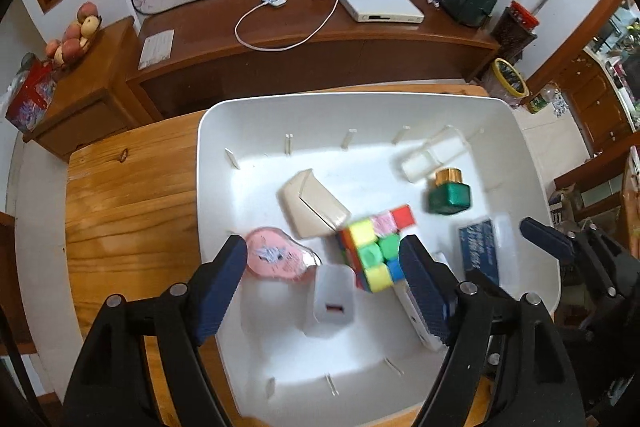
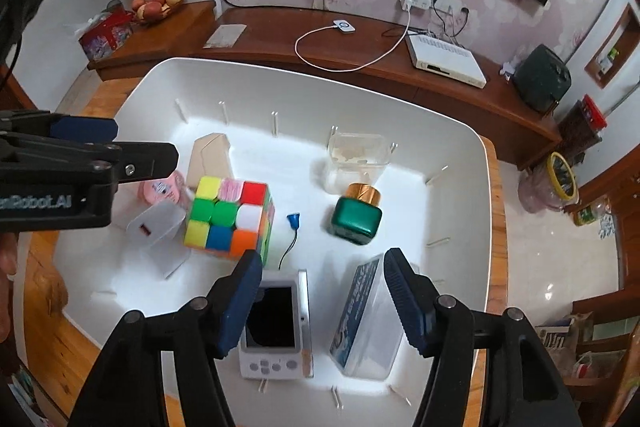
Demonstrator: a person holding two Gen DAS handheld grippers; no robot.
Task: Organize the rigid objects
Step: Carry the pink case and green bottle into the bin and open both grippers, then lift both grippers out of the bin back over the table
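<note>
Likely picking step: left gripper [image 1: 322, 267] and right gripper [image 2: 322, 291] agape, empty above white bin [image 2: 460, 163]; next, closing on white charger [image 1: 334, 301] at lower centre.

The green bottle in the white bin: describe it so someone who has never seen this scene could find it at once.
Start at the big white bin on the wooden table. Towards its far right part, just in front of a clear plastic box, stands the green bottle. It is the only squat dark green thing there, topped with a shiny gold cap, unlike the multicoloured puzzle cube to its left.
</note>
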